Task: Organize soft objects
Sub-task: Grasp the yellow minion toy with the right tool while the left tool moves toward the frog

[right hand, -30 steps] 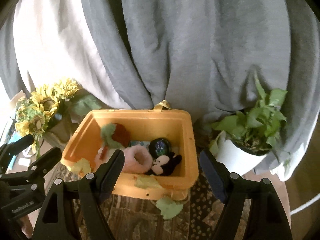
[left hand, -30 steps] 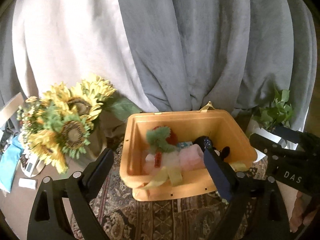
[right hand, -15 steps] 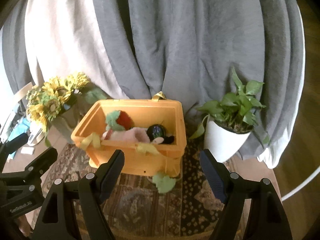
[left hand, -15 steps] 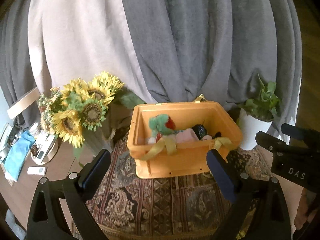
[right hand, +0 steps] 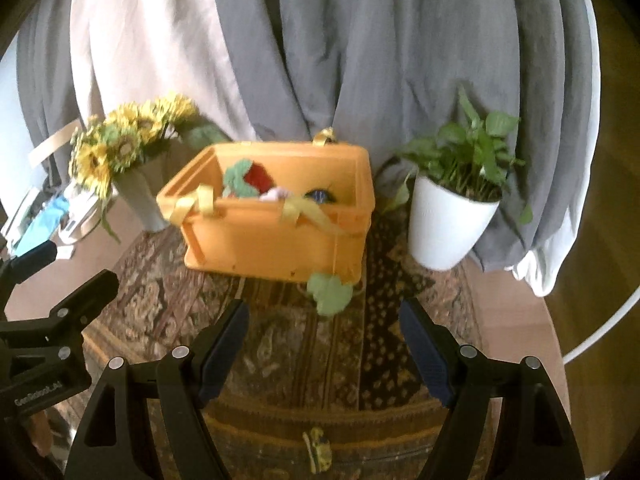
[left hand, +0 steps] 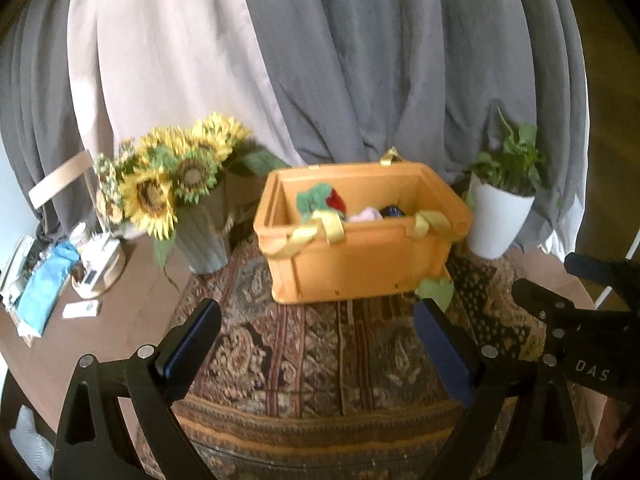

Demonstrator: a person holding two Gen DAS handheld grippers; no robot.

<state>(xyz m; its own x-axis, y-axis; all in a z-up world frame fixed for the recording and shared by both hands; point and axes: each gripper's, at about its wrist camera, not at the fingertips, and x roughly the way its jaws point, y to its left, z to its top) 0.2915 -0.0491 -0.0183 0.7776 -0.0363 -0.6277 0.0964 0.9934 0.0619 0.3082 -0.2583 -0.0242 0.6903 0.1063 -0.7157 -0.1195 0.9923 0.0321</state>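
Around: we are seeing sunflowers [left hand: 176,184] left and potted plant [left hand: 502,208] right of orange bin [left hand: 360,256] on table [left hand: 132,312] | Writing: "DAS" on right gripper [right hand: 324,328] | Right view only: green leaf [right hand: 330,292] clearly | Grippers: left gripper [left hand: 316,340] and right both gaping, holding nothing | Soft toys [left hand: 320,200] sitting inside bin

Patterned rug [left hand: 320,352] across the table [left hand: 132,312]. Left of the rug: sunflowers [left hand: 168,184] in a grey vase [left hand: 204,240], blue cloth [left hand: 44,284] farther left. Right of it: potted plant [right hand: 452,216]. Behind: grey curtain [right hand: 400,48].
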